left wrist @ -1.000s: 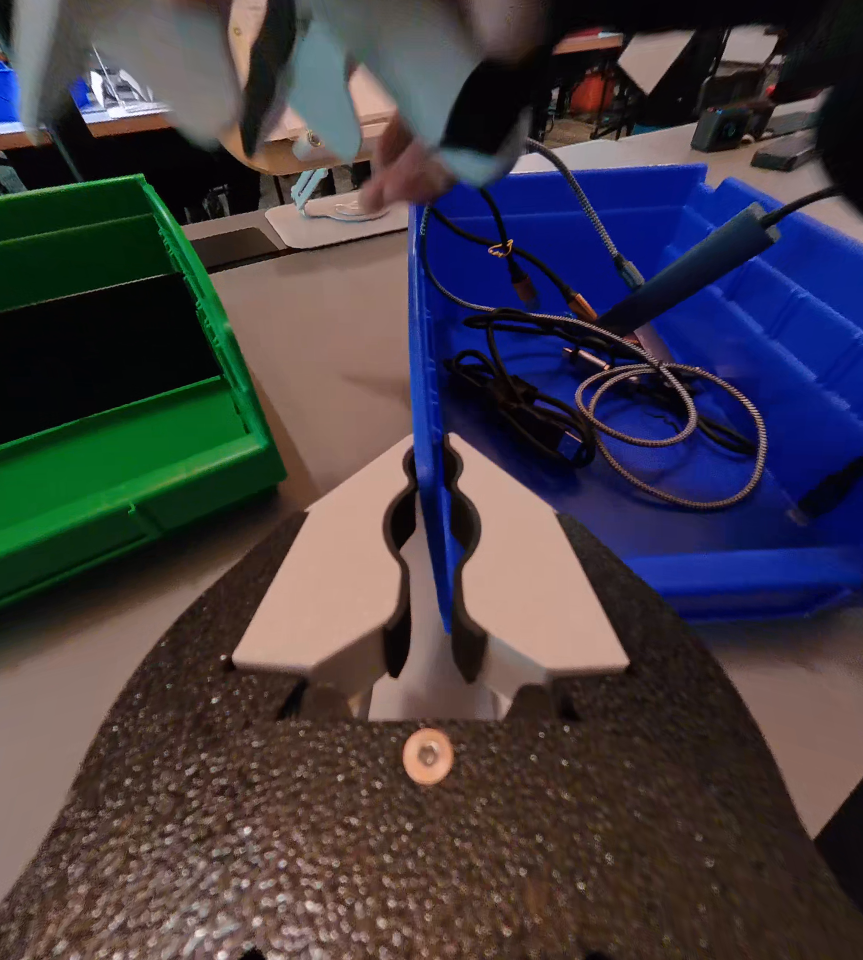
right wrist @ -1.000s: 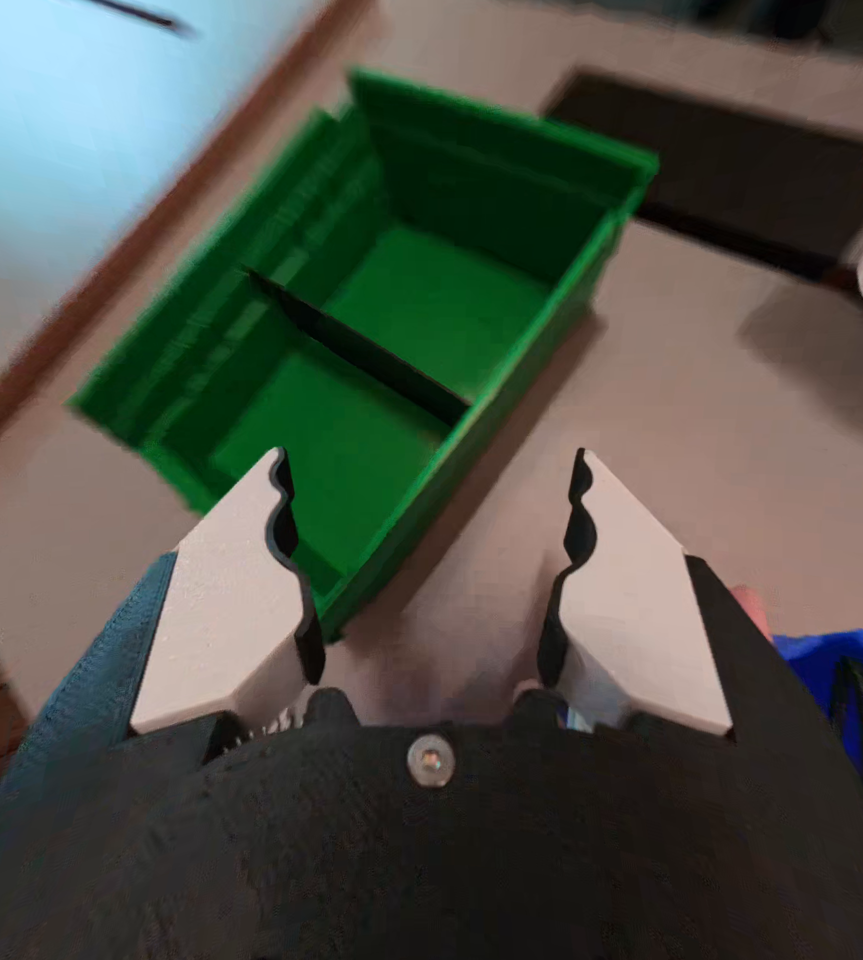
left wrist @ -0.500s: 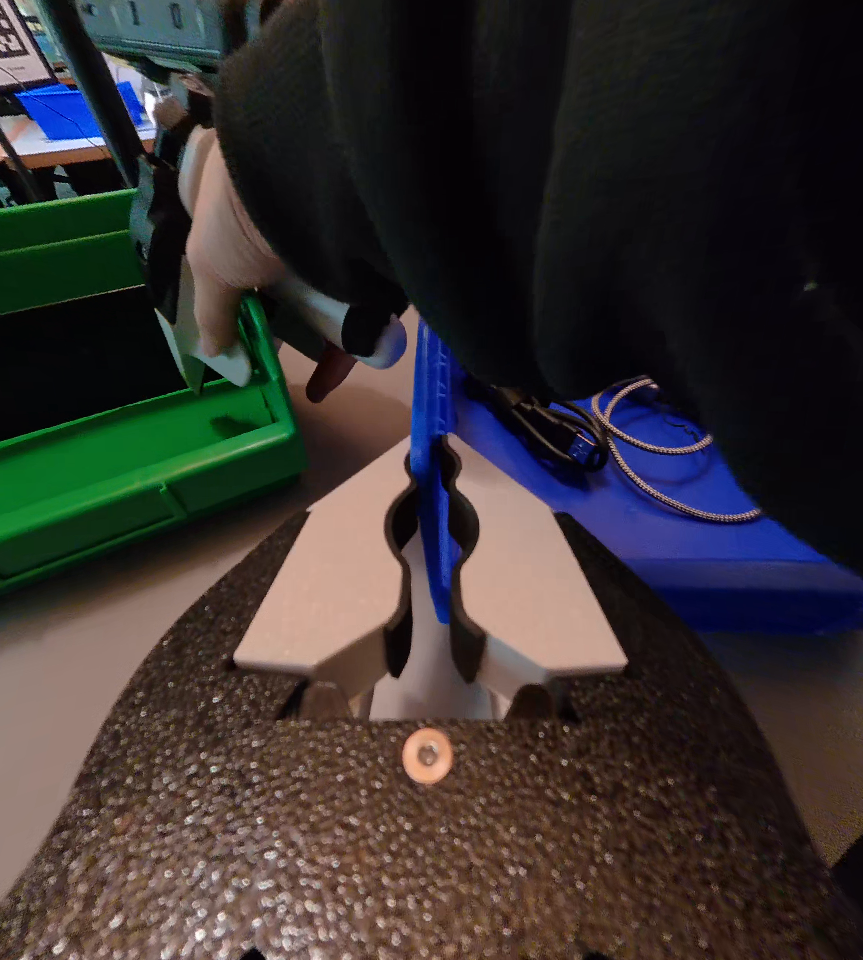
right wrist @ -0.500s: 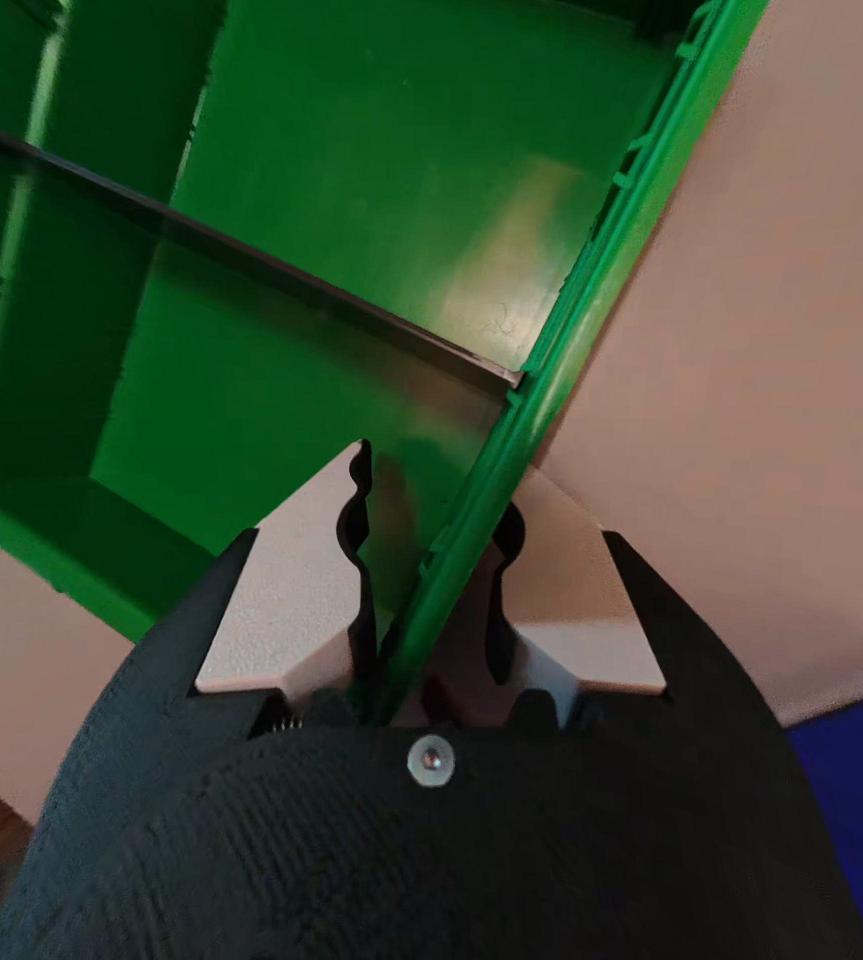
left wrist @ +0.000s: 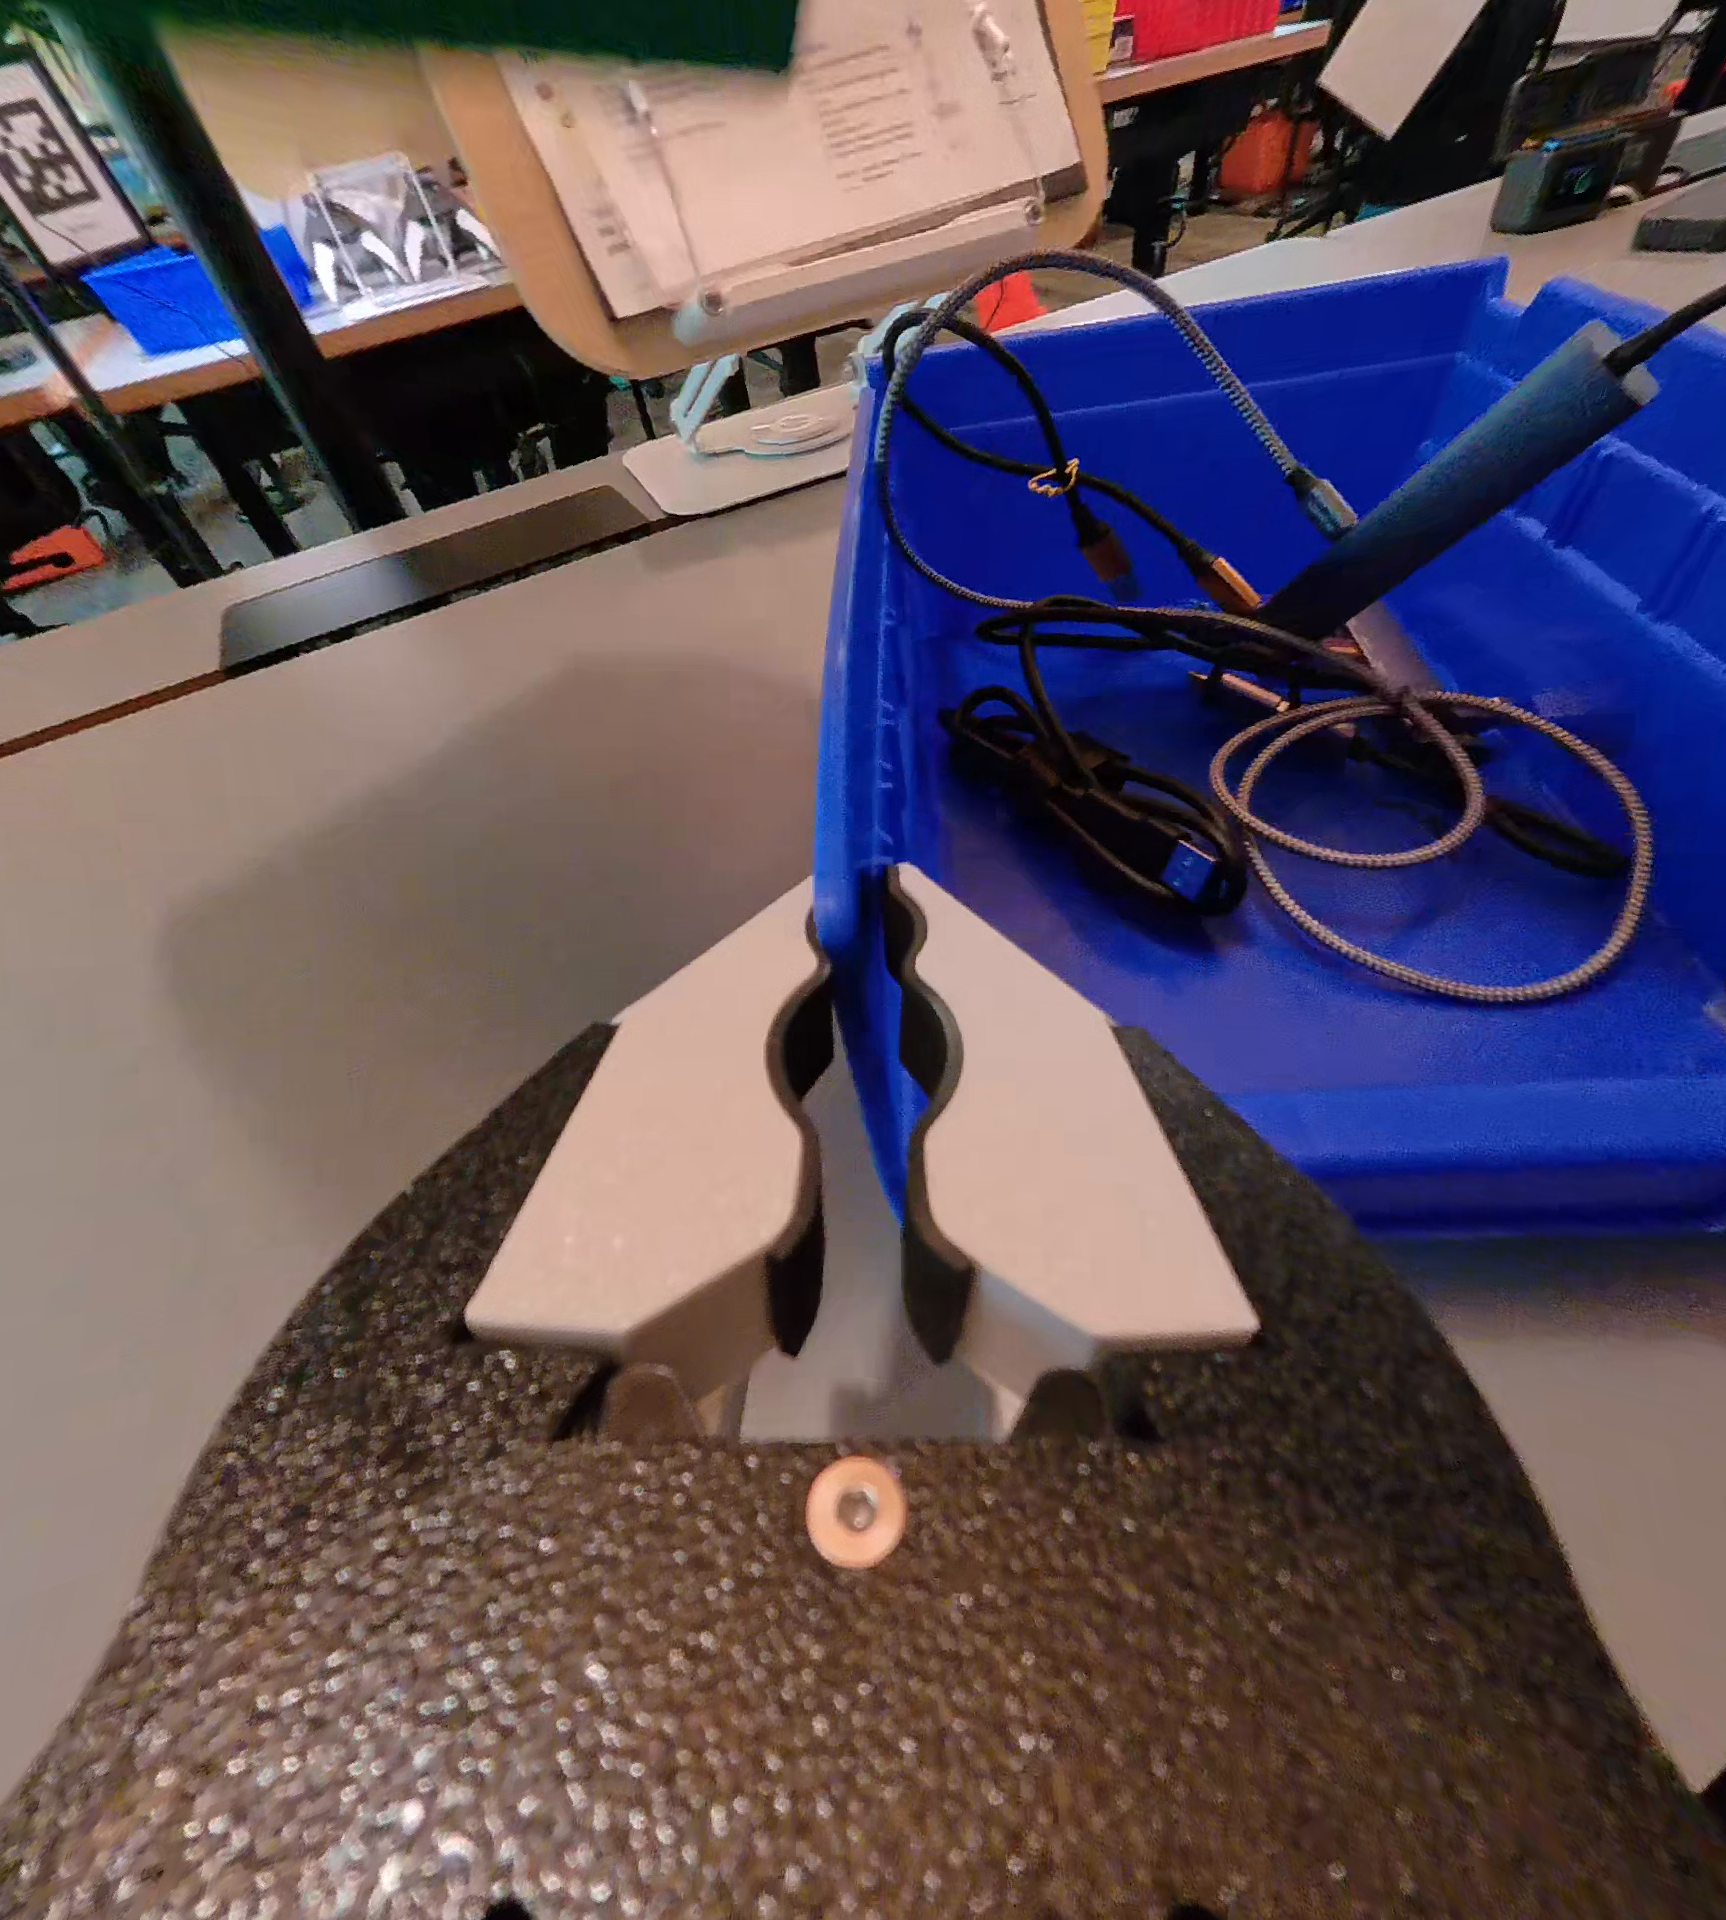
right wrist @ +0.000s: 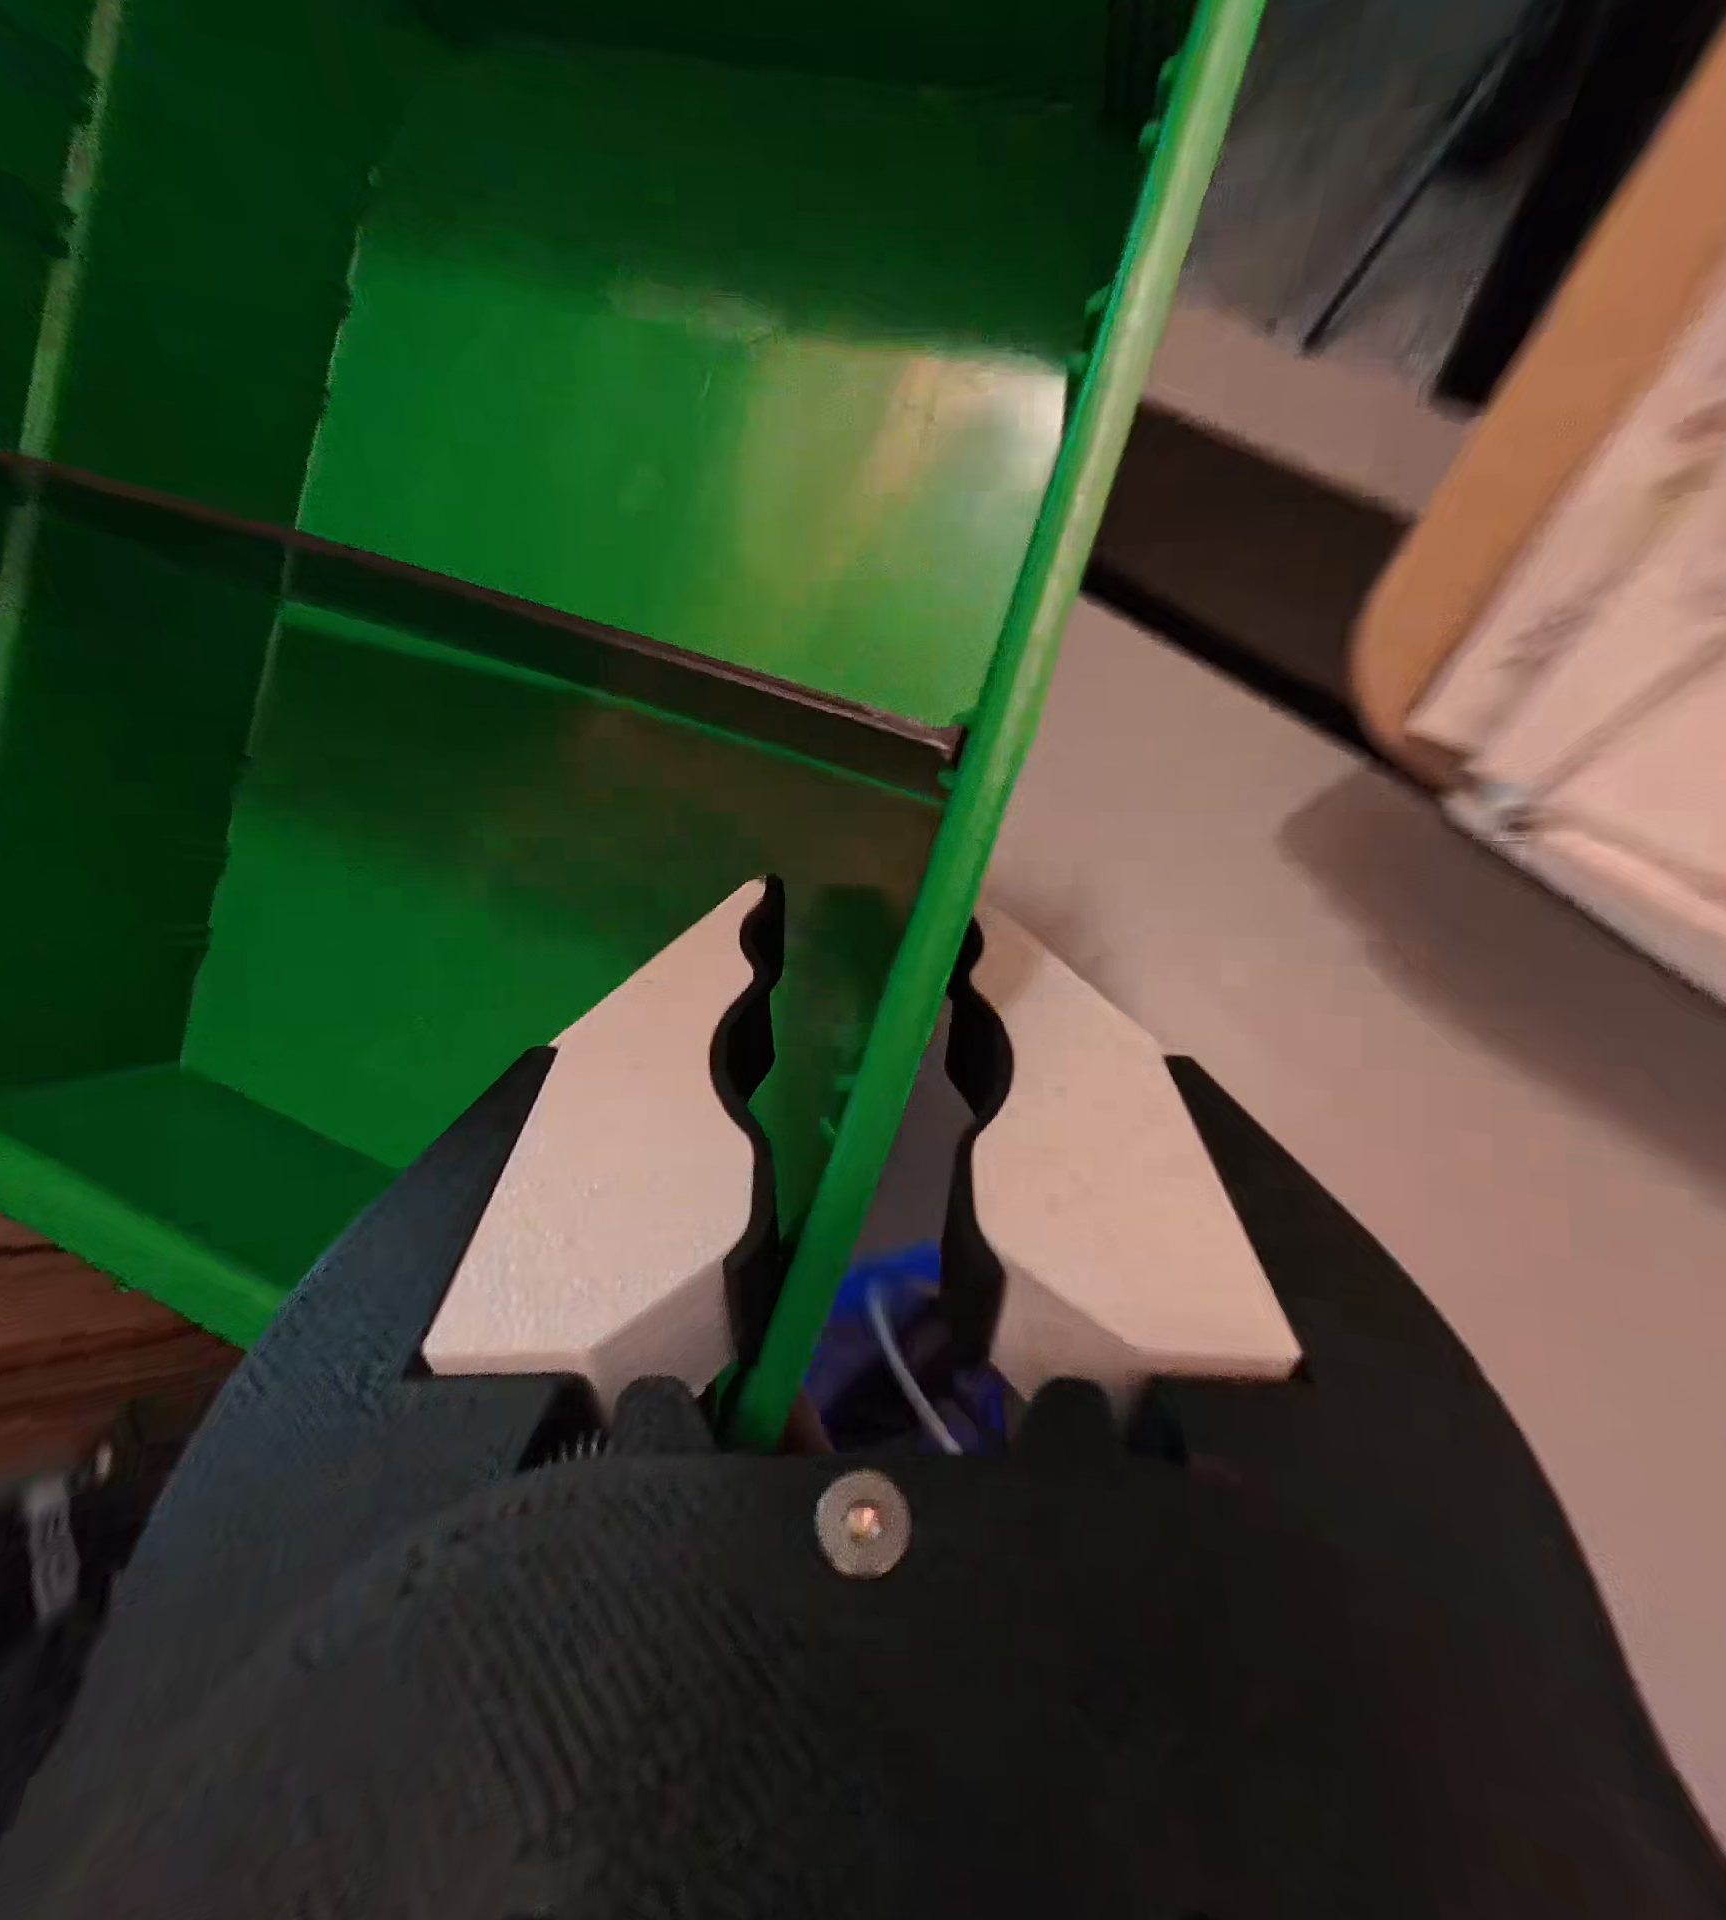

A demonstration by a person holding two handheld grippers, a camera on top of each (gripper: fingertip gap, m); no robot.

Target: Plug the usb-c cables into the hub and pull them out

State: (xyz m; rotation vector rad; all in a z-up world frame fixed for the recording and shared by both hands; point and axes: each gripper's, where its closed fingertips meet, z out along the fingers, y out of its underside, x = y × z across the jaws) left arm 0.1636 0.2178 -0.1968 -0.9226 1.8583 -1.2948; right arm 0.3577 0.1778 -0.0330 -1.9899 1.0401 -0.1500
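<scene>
No plugging had begun: the loose braided and black usb-c cables [left wrist: 1399, 810] and the dark slim hub [left wrist: 1441, 499] lay in the blue plastic bin [left wrist: 1461, 1143], whose wall the left gripper [left wrist: 854, 914] pinched; the right gripper [right wrist: 864, 914] clamped the blurred green plastic bin's wall [right wrist: 1046, 623]; the hub's ports stayed hidden

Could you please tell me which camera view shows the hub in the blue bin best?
The left wrist view: the dark hub leans on the blue bin wall among the cables. The right wrist view shows only the green bin, no hub.
</scene>
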